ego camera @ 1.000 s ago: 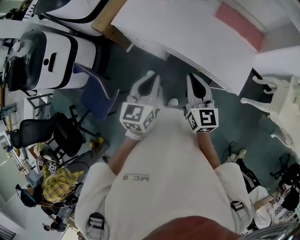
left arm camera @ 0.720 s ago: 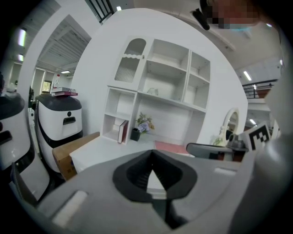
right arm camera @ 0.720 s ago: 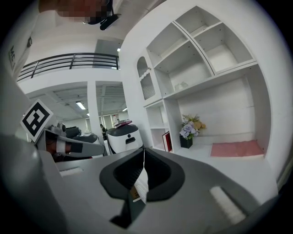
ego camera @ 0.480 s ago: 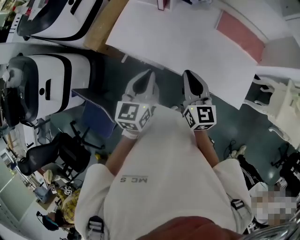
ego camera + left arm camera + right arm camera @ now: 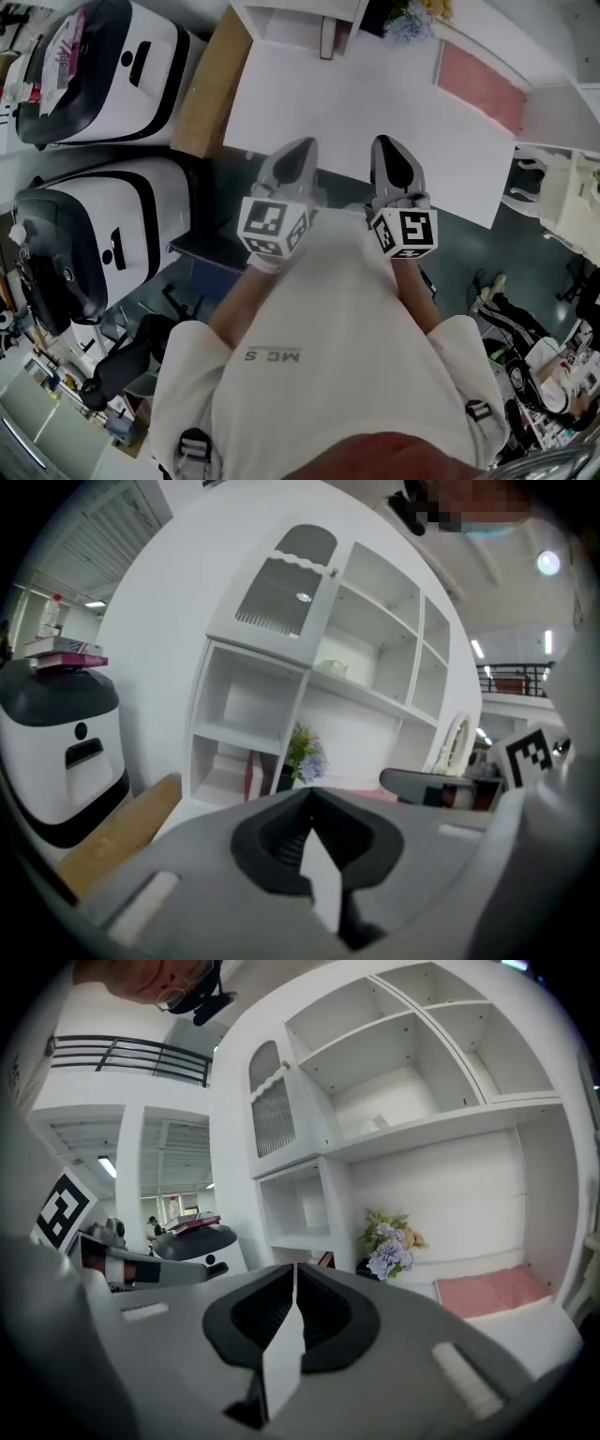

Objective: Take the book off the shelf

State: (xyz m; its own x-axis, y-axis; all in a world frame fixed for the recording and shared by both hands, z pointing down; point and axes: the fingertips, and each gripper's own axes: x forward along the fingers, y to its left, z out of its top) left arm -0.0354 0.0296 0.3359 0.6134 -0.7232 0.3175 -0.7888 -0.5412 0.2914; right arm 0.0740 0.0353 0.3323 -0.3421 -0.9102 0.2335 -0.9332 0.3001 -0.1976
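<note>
**Book grab hasn't started, both claws empty and shut**

The task is basically at the starting line here. The person stands at the near edge of the white tabletop point(image 5: 375, 103), with both tools held up in front of the chest, side by side and pointing at the white wooden shelf unit point(image 5: 375, 621) at the far end.

The left gripper point(image 5: 300, 148) has its jaws closed tip to tip, and its own view shows nothing pinched between them. Same deal with the right gripper point(image 5: 387, 146): the jaws are together with only a hairline slit, and it holds nothing.

The thin dark-red book point(image 5: 250, 772) is on the shelf, untouched. It stands upright in the bottom-left cubby, over at that cubby's right side near the divider. Just past the divider sits a small bunch of pale blue and yellow flowers in a dark pot point(image 5: 392, 1244), and further right a flat pink mat point(image 5: 492, 1290) lies on the table surface. The head view shows the book as a dark sliver at the far end of the table point(image 5: 325, 36), well apart from both claws.

So nothing is done yet. What's left, by the look of it, is the whole job: reach across the table, open a claw, close it on the book and draw it out of the cubby. The flowers sit close enough that a sloppy reach could probably bump them.
</note>
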